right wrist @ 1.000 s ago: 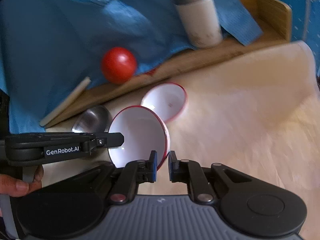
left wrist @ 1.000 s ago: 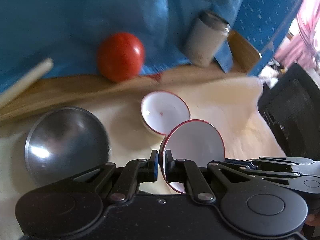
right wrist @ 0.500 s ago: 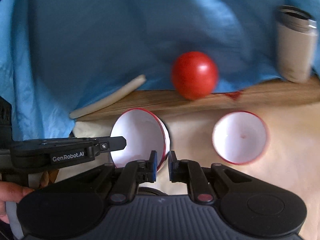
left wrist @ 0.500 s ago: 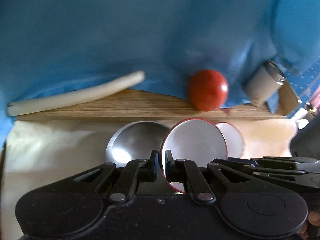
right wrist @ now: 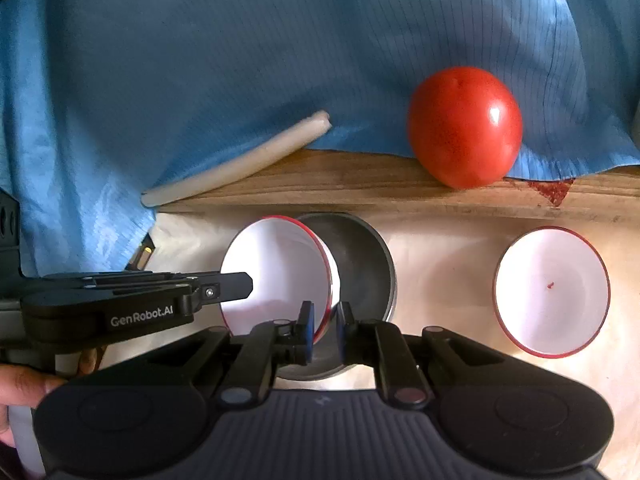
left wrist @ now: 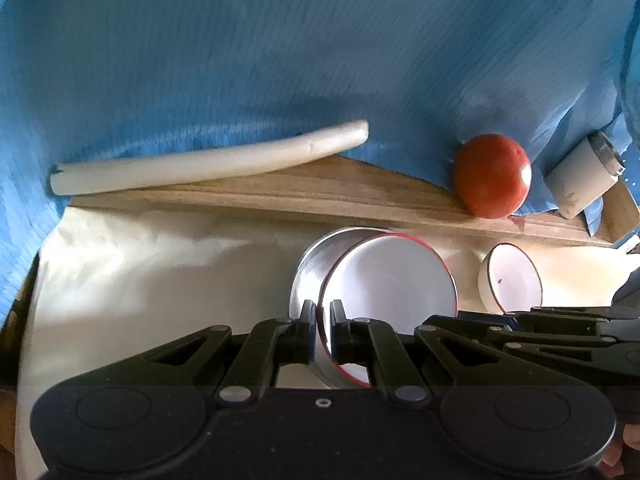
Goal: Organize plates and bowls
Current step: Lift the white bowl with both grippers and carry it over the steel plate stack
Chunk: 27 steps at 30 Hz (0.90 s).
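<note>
Both grippers grip one white bowl with a red rim, held tilted. My left gripper is shut on its left rim, and my right gripper is shut on the opposite rim. The held bowl hangs right over a steel bowl that stands on the cream cloth. A second white, red-rimmed bowl stands on the cloth to the right. In the right wrist view the left gripper reaches in from the left.
A red tomato and a long white stick lie on a wooden ledge under a blue cloth. A pale cup lies at the far right. A hand shows at lower left.
Both grippers carried the white bowl sideways to the left, from beside the second white bowl to over the steel bowl. Both views rolled level. The grips stayed shut.
</note>
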Motion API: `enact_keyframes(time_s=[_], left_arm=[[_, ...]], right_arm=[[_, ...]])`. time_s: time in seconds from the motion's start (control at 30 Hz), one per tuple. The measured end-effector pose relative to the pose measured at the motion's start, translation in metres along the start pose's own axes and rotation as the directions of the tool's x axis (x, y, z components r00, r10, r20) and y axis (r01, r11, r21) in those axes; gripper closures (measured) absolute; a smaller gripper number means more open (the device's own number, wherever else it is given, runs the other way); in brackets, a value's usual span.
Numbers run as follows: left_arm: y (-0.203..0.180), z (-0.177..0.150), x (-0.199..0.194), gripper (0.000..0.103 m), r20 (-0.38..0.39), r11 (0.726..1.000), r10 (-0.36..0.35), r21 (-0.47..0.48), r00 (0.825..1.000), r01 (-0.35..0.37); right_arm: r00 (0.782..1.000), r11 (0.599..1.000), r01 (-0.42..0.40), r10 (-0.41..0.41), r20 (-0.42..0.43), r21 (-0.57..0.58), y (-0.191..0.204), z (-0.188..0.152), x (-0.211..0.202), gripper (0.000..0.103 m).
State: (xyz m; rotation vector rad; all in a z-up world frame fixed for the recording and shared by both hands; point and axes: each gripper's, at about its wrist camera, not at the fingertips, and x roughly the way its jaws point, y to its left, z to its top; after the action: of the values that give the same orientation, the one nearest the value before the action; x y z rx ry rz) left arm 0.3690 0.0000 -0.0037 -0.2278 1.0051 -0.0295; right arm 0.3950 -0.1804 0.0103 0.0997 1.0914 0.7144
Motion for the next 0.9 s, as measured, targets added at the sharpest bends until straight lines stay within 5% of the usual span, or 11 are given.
enact_keyframes(time_s=[0.9], left_arm=[[0.0,0.004,0.028,0.094,-0.06,1.0,0.026,-0.012,0.998,-0.027]], right_arm=[[0.999,0.999,0.017,-0.015,-0.045,0.045,-0.012,0.007,0.022,0.088]])
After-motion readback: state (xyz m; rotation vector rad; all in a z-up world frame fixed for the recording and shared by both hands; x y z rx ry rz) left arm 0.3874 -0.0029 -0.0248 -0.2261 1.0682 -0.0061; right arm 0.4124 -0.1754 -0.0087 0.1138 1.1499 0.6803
